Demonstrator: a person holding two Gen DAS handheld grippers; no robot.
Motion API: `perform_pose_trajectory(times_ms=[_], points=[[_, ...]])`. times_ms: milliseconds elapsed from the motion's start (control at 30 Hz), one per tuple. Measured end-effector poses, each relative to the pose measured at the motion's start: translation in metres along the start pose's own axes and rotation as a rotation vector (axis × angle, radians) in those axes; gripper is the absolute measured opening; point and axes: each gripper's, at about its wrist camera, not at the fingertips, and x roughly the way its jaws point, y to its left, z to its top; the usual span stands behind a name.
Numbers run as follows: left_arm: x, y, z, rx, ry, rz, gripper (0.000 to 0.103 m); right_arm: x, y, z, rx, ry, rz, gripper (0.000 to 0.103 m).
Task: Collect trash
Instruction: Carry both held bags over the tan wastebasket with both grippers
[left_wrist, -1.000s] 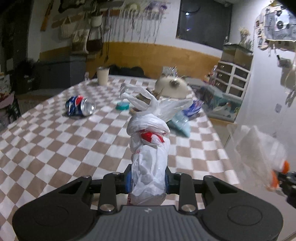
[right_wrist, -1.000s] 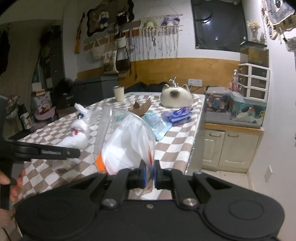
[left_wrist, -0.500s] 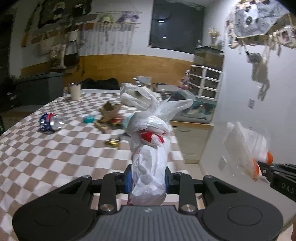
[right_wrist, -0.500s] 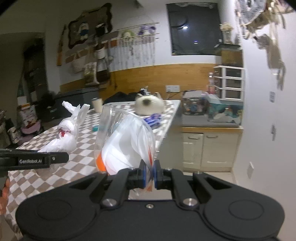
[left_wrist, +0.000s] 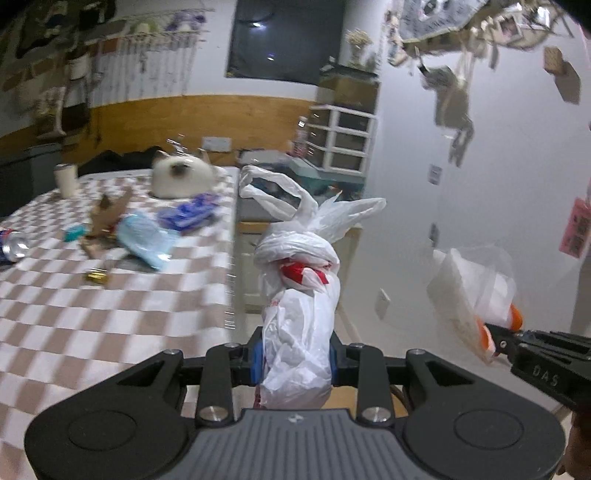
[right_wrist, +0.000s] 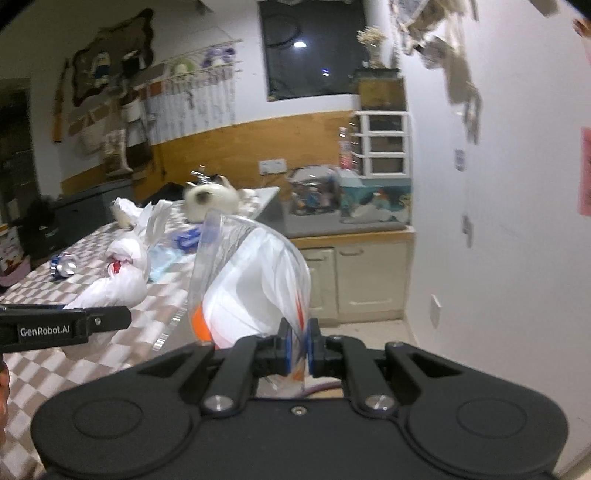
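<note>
A knotted white plastic bag (left_wrist: 297, 314) with a red print stands upright between the blue pads of my left gripper (left_wrist: 295, 360), which is shut on it. The same knotted bag (right_wrist: 118, 280) shows at the left of the right wrist view. My right gripper (right_wrist: 298, 347) is shut on a clear zip bag (right_wrist: 255, 280) with white and orange contents; that zip bag (left_wrist: 469, 295) hangs at the right of the left wrist view. Loose trash lies on the checkered table (left_wrist: 74, 314): a crushed can (left_wrist: 13, 243), a light blue wrapper (left_wrist: 144, 240), a purple wrapper (left_wrist: 188, 214), brown cardboard (left_wrist: 105, 218).
A cat (left_wrist: 181, 177) lies at the table's far end beside a pale cup (left_wrist: 66, 181). Beyond the table edge stand a cream cabinet (right_wrist: 354, 273) with a grey counter, white drawers (right_wrist: 380, 147) and a white wall (right_wrist: 498, 221) with hanging papers. A hand shows at the left wrist view's lower right.
Both grippers swung right, off the table toward the cabinet and wall, each still holding its bag. The table now lies to the left in both views.
</note>
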Motion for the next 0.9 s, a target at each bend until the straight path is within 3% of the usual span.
perform_pose_trajectory(times_ms=[367, 900], points=[[0.097, -0.059, -0.029, 0.009, 0.193, -0.07, 0.033, 0.038, -0.073, -0.041, 0.122, 0.127, -0.078, 0.008], [0.246, -0.06, -0.09, -0.096, 0.521, -0.061, 0.033, 0.139, -0.112, -0.108, 0.266, 0.398, -0.086, 0.008]])
